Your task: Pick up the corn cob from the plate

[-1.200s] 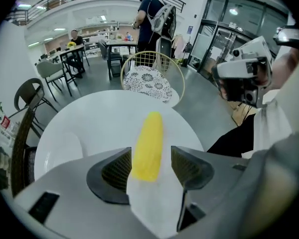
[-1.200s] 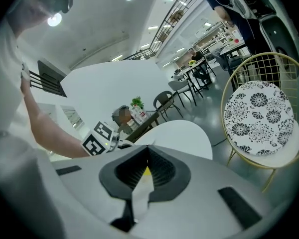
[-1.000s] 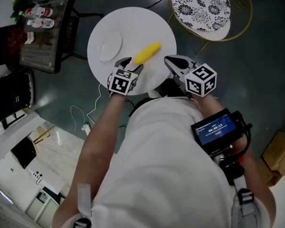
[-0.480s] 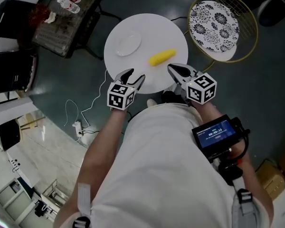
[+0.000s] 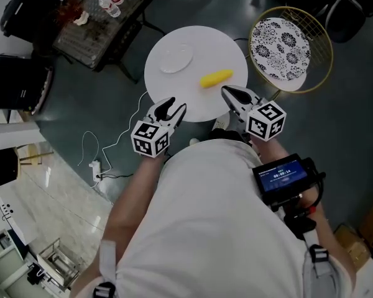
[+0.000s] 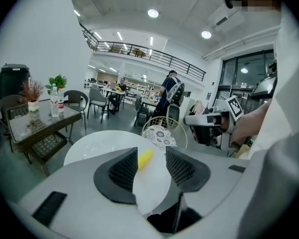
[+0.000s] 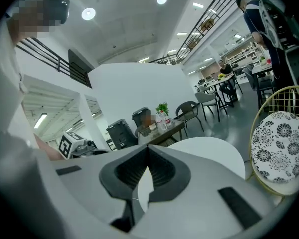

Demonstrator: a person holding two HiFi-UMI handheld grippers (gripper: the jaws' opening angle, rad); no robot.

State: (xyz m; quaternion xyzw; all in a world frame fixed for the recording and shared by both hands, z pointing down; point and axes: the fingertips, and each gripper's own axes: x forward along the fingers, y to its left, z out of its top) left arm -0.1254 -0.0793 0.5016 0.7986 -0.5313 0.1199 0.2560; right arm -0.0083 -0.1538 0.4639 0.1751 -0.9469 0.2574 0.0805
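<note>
**Corn cob off the plate, both grippers empty**

Yellow corn cob (image 5: 216, 78) flat on the bare top of the round white table (image 5: 196, 107), toward the table's 3 o'clock side in the head view, with its right end tipped slightly upward. Not on the plate (image 5: 176, 59), which sits at about 10 o'clock from the cob and clearly apart from it.

At 8 o'clock from the cob, the left gripper (image 5: 171, 107), near the table's 7 o'clock edge and well clear of the cob. In the left gripper view, partly spread, jaws just now closing somewhat, gripping nothing and touching nothing. Only the distant cob (image 6: 145, 158) framed in the gap, its lower end covered by the left-hand jaw.

At 5 o'clock from the cob, the right gripper (image 5: 225, 90), near but not touching. In the right gripper view, pinched together at the tips with nothing caught between.

Farther out, a patterned round cushion (image 5: 280, 45) in a gold wire chair at 2 o'clock. A glass side table (image 5: 102, 20) with bottles far off at 10 o'clock. A small lit screen (image 5: 281, 172) on the right forearm at 5 o'clock.

Plate hard to read: white on white, only a faint rim. Near edge of the table cut off by the person's white-clad torso (image 5: 205, 216). In the right gripper view, much of the tabletop blocked by the gripper's own grey body.
</note>
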